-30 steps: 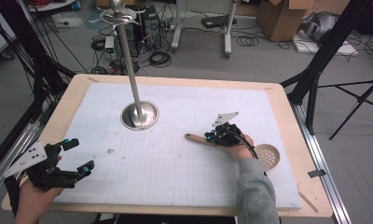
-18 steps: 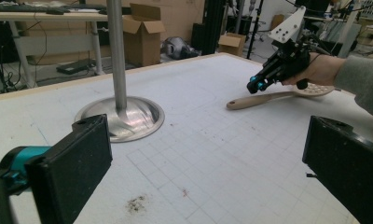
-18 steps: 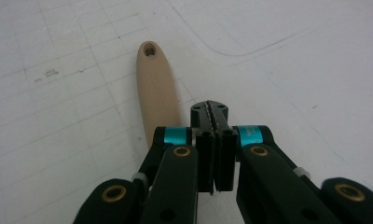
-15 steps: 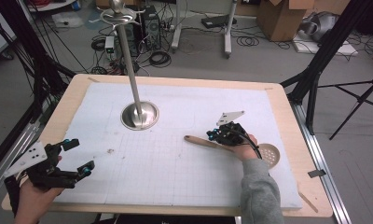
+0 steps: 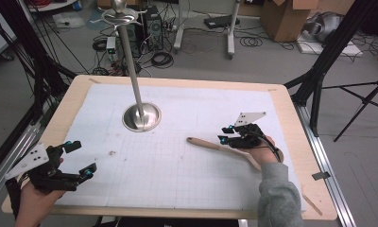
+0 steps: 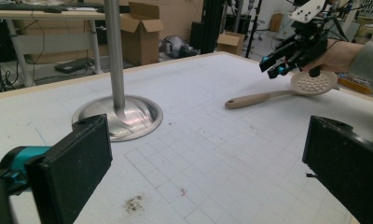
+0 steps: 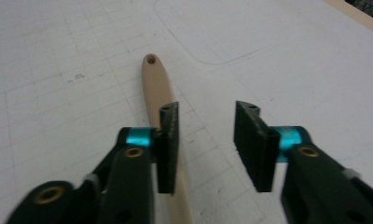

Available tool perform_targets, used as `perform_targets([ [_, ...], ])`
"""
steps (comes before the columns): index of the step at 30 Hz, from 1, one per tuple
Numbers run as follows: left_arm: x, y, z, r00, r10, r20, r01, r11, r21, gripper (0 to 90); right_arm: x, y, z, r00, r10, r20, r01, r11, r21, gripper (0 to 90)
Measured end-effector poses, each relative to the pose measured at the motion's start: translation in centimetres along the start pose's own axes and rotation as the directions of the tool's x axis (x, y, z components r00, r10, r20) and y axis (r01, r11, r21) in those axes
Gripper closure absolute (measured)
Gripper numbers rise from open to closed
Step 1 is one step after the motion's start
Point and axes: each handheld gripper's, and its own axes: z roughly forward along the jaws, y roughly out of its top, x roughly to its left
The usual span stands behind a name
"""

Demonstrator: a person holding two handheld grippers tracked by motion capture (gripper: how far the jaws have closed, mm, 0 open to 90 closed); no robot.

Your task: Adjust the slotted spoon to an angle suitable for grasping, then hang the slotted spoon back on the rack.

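A wooden slotted spoon (image 5: 210,144) lies on the white mat, its handle pointing left and its perforated head (image 6: 314,83) at the right, partly under the person's hand. My right gripper (image 5: 225,134) hovers open just over the handle. In the right gripper view the handle (image 7: 155,84) runs beneath the left jaw of my right gripper (image 7: 206,116), not between the jaws. My left gripper (image 5: 81,158) rests wide open at the table's front left, with nothing between its pads (image 6: 72,168). The right gripper (image 6: 278,65) also shows far off in the left gripper view.
A metal stand with a round base (image 5: 141,117) and a tall pole (image 5: 130,61) rises at the mat's back left; its base (image 6: 117,116) lies ahead of the left gripper. A small dark smudge (image 6: 134,203) marks the mat. Wooden table border (image 5: 291,123) frames the mat.
My right gripper has shifted slightly to the right along the spoon handle, toward the head. The spoon and the left gripper stay where they were.
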Motion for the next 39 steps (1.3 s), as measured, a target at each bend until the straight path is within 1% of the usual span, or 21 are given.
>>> perform_targets([
  [1,0.0,0.0,0.0,1.0000,0.000,0.000,0.000,1.0000,0.000,1.7,0.0,0.0,-0.2,1.0000,0.008,-0.001,-0.008,1.000,0.006,49.5],
  [2,0.0,0.0,0.0,1.0000,0.001,-0.002,-0.001,1.0000,0.000,1.7,0.0,0.0,-0.2,1.0000,0.008,-0.001,-0.008,1.000,0.006,49.5],
  [3,0.0,0.0,0.0,1.0000,-0.001,-0.002,0.001,1.0000,-0.002,1.7,-0.1,0.0,-0.5,0.9998,0.013,-0.015,-0.013,1.000,0.010,43.8],
  [5,0.1,0.0,-0.1,1.0000,-0.001,-0.005,0.001,1.0000,-0.003,1.7,-0.2,-0.1,-1.0,0.9995,0.016,-0.029,-0.015,1.000,0.013,37.5],
  [8,0.1,0.0,-0.2,1.0000,-0.005,-0.006,0.004,1.0000,-0.005,1.7,-0.4,-0.2,-1.7,0.9984,0.036,-0.043,-0.036,0.999,-0.003,26.2],
  [11,0.1,0.0,-0.2,1.0000,-0.002,-0.007,0.002,1.0000,-0.004,1.7,-0.5,-0.3,-2.5,0.9979,0.028,-0.058,-0.029,0.999,-0.026,20.4],
  [14,0.1,0.0,-0.1,1.0000,0.000,-0.006,0.000,1.0000,-0.002,1.7,-0.5,-0.5,-3.3,0.9974,0.012,-0.071,-0.015,0.999,-0.033,19.0],
  [18,0.1,-0.1,-0.1,1.0000,-0.004,-0.006,0.004,1.0000,0.000,1.7,-0.4,-0.6,-4.0,0.9961,-0.007,-0.088,0.005,1.000,-0.027,18.3],
  [19,0.1,-0.1,-0.1,1.0000,-0.002,-0.006,0.002,1.0000,0.002,1.7,-0.3,-0.7,-4.2,0.9950,-0.022,-0.098,0.020,0.999,-0.026,18.3],
  [22,0.1,-0.1,-0.1,1.0000,-0.003,-0.005,0.003,1.0000,0.001,1.7,-0.2,-1.0,-4.7,0.9931,-0.025,-0.115,0.025,1.000,-0.007,18.3],
  [26,0.1,0.0,-0.2,1.0000,-0.003,-0.007,0.003,1.0000,0.002,1.7,-0.3,-1.3,-5.0,0.9919,-0.029,-0.124,0.030,0.999,0.010,18.3],
  [28,0.1,-0.1,-0.1,1.0000,-0.003,-0.008,0.003,1.0000,0.002,1.7,-0.3,-1.4,-5.0,0.9912,-0.039,-0.127,0.041,0.999,0.010,18.3],
  [29,0.1,-0.1,-0.1,1.0000,-0.004,-0.008,0.004,1.0000,0.002,1.7,-0.3,-1.4,-5.0,0.9921,-0.034,-0.121,0.036,0.999,0.014,18.3],
  [33,0.1,-0.1,-0.1,1.0000,0.001,-0.007,-0.001,1.0000,0.006,1.7,-0.4,-1.6,-4.8,0.9914,-0.036,-0.126,0.040,0.999,0.034,18.3],
  [36,0.1,-0.1,0.0,1.0000,-0.003,-0.005,0.003,1.0000,0.007,1.7,-0.4,-1.6,-4.6,0.9910,-0.045,-0.126,0.050,0.998,0.039,18.3],
  [39,0.1,-0.2,-0.1,1.0000,-0.006,-0.006,0.006,1.0000,0.007,1.7,-0.5,-1.7,-4.3,0.9906,-0.055,-0.125,0.064,0.996,0.063,18.3],
])
